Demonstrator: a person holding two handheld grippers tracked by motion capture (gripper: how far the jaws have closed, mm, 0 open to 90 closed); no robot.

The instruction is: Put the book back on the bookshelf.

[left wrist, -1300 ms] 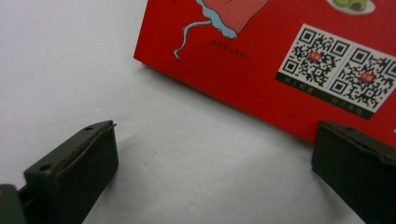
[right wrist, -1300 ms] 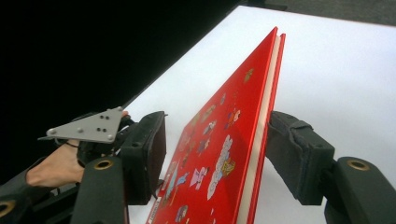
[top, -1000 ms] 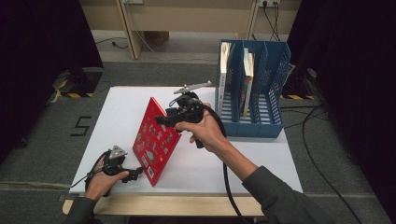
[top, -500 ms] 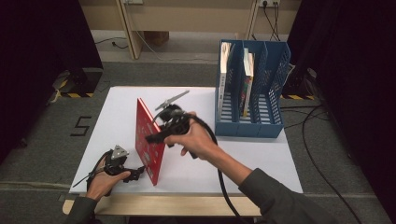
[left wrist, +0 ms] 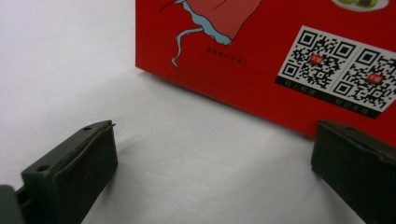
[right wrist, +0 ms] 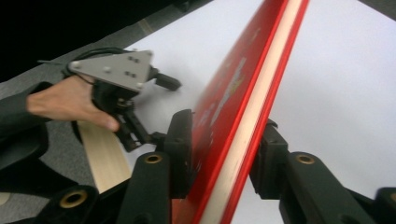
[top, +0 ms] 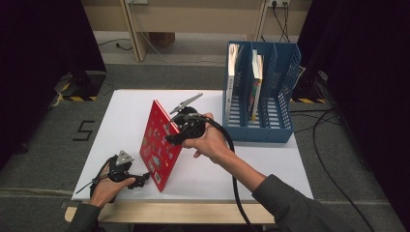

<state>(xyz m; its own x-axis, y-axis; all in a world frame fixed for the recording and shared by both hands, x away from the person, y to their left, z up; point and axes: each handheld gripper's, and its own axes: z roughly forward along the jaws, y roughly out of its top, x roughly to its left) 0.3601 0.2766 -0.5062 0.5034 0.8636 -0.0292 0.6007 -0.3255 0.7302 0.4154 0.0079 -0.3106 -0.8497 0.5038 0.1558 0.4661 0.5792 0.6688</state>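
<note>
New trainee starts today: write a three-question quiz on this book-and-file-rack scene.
1. True or false: the red book lies flat on the white table.
2. Which gripper clamps the book's upper edge? A) left gripper B) right gripper
3. How many books stand in the blue file rack?

Key
1. False: it stands on its lower edge, tilted.
2. B; its jaws have just been closing, with the book between them. The left gripper is open beside the book's near corner.
3. Two.

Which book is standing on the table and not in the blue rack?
The red book. It stands on edge on the white table, pinched by the right tool. The other two books sit in the blue rack.
</note>
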